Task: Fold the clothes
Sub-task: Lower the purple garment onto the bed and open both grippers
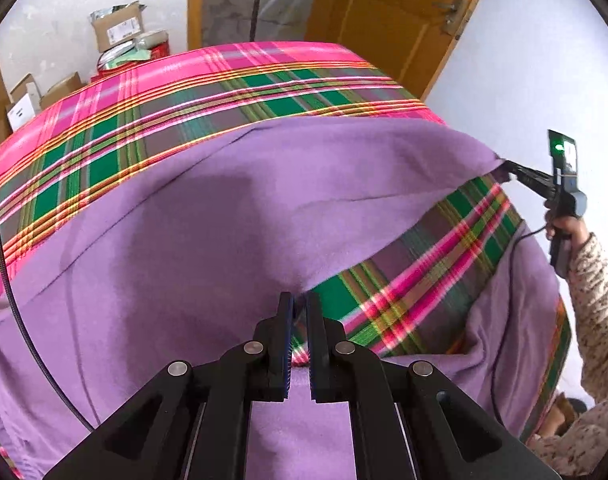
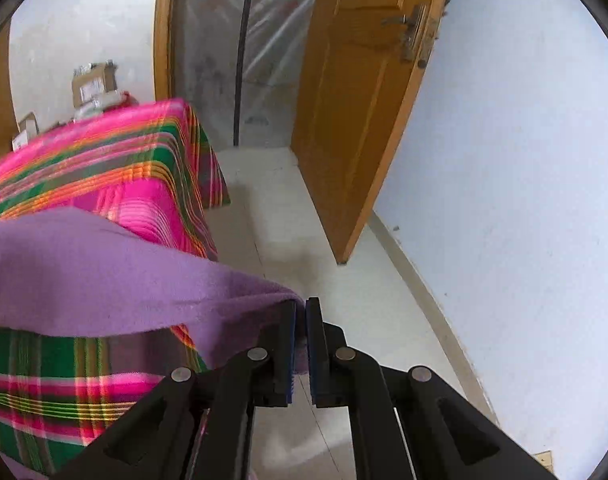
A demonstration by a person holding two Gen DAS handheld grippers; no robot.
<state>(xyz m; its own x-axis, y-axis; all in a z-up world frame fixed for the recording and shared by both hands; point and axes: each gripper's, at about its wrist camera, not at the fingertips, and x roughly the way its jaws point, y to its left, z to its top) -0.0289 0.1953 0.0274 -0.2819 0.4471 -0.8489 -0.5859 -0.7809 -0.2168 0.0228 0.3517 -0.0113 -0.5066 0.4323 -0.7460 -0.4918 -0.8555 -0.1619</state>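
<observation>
Beyond the table's far edge, against the white wall, stacked cardboard boxes (image 1: 118,26), contents not discernible from either view. Across the plaid tablecloth (image 1: 208,92), a purple garment (image 1: 208,216) spread wide, one fold lifted off the cloth. In the left wrist view, left gripper (image 1: 300,300) with jaws pressed nearly together, pinching a purple edge right at the fingertips. Far to the right, right gripper (image 1: 507,168) clamped on another corner of the same garment, gripped by a hand (image 1: 563,228) in a speckled sleeve (image 1: 595,300). In the right wrist view, right gripper (image 2: 302,306) out past the table's side above pale floor, purple fabric caught between its closed pads. Lower garment cut off by both gripper bodies; its shape hard to make out.
</observation>
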